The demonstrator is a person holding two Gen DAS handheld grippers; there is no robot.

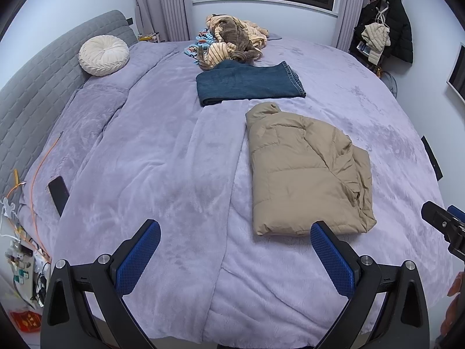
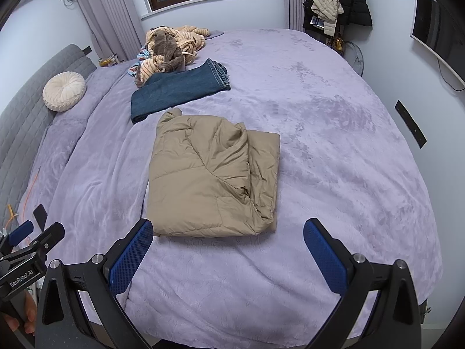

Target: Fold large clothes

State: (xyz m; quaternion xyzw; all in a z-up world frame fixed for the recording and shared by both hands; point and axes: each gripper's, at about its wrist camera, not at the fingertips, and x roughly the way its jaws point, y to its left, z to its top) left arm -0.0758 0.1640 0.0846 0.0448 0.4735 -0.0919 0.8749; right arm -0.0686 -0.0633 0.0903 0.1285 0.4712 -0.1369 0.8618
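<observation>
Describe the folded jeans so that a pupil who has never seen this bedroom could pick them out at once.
Start at the big bed with the lilac blanket. Near its middle lies a folded tan puffer jacket; just beyond it, toward the window, lie the jeans. They are the only dark blue denim item, folded flat, unlike the rumpled striped pile behind them.

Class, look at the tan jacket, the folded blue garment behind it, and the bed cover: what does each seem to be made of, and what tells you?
Tan jacket: looks like smooth, slightly shiny synthetic shell over padding, given its quilted, puffy panels. Folded blue garment: apparently denim, matte, with a stitched hem edge visible. Bed cover: seems plush fleece; brushed nap shows darker and lighter streaks.
</observation>
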